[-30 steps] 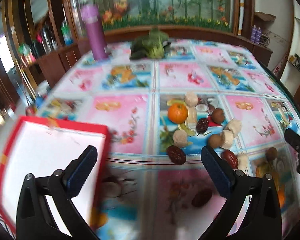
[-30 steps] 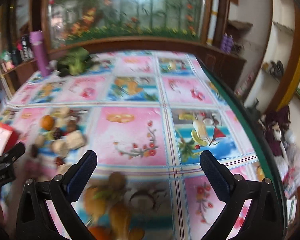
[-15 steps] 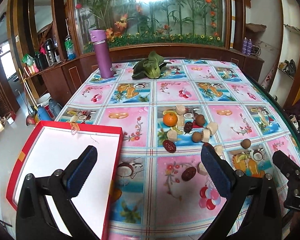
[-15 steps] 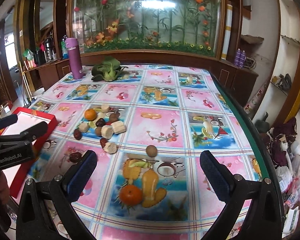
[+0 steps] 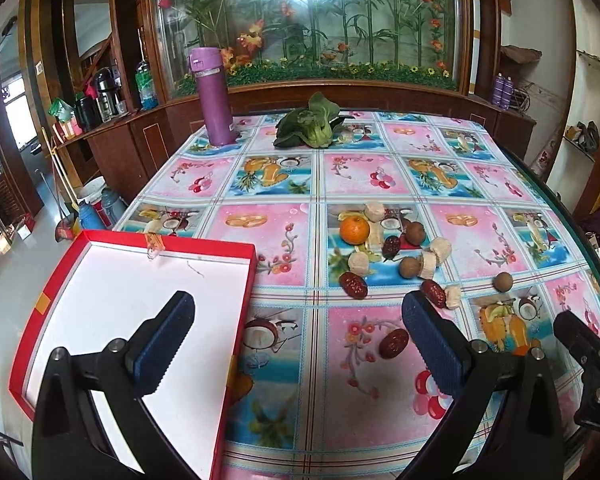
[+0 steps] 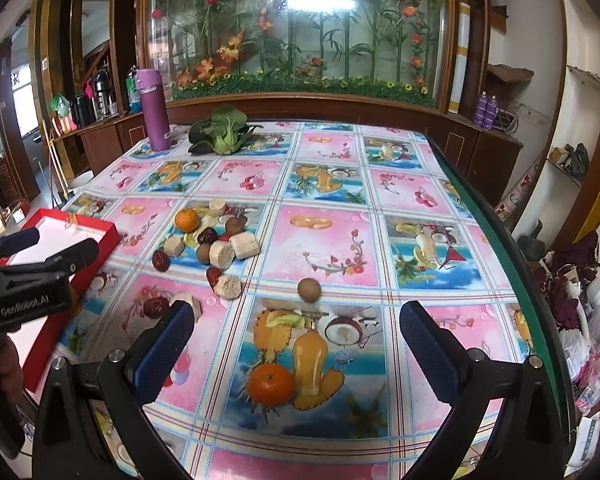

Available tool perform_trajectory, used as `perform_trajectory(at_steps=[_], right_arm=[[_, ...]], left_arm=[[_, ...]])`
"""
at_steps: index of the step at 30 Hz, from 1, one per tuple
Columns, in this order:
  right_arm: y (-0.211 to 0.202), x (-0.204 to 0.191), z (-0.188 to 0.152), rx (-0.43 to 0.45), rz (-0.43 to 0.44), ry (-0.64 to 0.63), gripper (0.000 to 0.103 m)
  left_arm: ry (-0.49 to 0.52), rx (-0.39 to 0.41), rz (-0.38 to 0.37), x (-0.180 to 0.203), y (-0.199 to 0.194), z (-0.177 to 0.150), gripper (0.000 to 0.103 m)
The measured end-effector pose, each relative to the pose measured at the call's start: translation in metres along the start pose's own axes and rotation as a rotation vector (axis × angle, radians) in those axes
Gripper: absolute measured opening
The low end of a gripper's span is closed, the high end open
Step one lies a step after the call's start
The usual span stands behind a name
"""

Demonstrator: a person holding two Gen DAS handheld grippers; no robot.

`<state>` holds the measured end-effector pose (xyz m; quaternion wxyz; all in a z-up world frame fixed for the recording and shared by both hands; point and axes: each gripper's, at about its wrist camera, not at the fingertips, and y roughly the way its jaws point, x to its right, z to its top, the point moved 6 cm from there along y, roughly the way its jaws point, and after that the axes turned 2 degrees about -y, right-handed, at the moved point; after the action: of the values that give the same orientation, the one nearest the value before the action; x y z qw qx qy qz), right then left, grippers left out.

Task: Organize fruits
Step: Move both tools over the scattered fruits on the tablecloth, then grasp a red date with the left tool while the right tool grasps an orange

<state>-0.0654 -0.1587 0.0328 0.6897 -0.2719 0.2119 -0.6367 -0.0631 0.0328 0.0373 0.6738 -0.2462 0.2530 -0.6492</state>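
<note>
A table (image 5: 380,412) spread with a glossy pink-and-blue cloth printed in fruit squares fills the near scene. Behind its far edge runs a low dark wooden cabinet (image 5: 380,98), and above that a broad glass panel (image 5: 308,20) painted with bamboo and orange and red flowers, catching a bright glare near its top. To the left, a wooden side counter (image 5: 108,136) carries flasks and bottles, with a pale tiled floor (image 5: 4,280) below and daylight from a window (image 5: 18,120) beyond. On the right stand white walls and open shelves (image 6: 576,164).
</note>
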Motion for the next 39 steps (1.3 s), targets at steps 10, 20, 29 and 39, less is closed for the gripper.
perform_trajectory(at_steps=[10, 20, 29, 39], right_arm=[[0.018, 0.004, -0.03, -0.098, 0.048, -0.012, 0.072], [0.035, -0.001, -0.043, -0.178, 0.149, 0.024, 0.062], [0.041, -0.003, -0.05, -0.211, 0.175, 0.025, 0.05], [0.049, -0.011, -0.055, -0.235, 0.166, -0.012, 0.034]], left_arm=[[0.066, -0.091, -0.041, 0.003, 0.019, -0.035, 0.103], [0.133, -0.113, -0.118, 0.018, 0.026, -0.036, 0.097], [0.211, -0.182, -0.186, 0.043, 0.046, -0.042, 0.077], [0.223, -0.251, -0.279, 0.055, 0.066, -0.044, 0.052]])
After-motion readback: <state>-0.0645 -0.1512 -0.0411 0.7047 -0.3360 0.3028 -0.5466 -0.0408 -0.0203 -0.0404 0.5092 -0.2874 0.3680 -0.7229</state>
